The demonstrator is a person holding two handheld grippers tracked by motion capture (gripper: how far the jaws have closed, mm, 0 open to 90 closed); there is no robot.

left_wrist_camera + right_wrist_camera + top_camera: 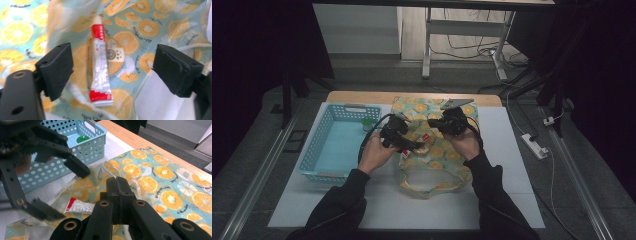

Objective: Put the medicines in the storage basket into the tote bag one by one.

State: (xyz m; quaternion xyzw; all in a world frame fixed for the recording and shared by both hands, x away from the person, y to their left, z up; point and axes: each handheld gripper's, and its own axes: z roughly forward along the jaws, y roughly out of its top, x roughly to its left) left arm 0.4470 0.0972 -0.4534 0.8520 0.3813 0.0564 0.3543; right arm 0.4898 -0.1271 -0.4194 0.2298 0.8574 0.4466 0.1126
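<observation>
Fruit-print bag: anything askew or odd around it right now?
Nothing looks damaged or spilled. The fruit-print bag lies rumpled on the table, its near edge folded, and the red-and-white tube lies loose on top of it, between the open left gripper jaws. The right gripper is shut on a white strap of the bag.

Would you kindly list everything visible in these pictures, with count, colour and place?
tube: one, red and white, lying on the bag between the left gripper's open jaws
bag: one, teal with orange and lemon slices, flat on the table, right of the basket
basket: one, light blue, perforated, at the table's left
lid: one, green, round, inside the basket's far corner
table: one, white top with a wooden far edge
power strip: one, white, on the floor at right
left gripper: one, black, open over the tube
right gripper: one, black, shut on a bag strap
</observation>
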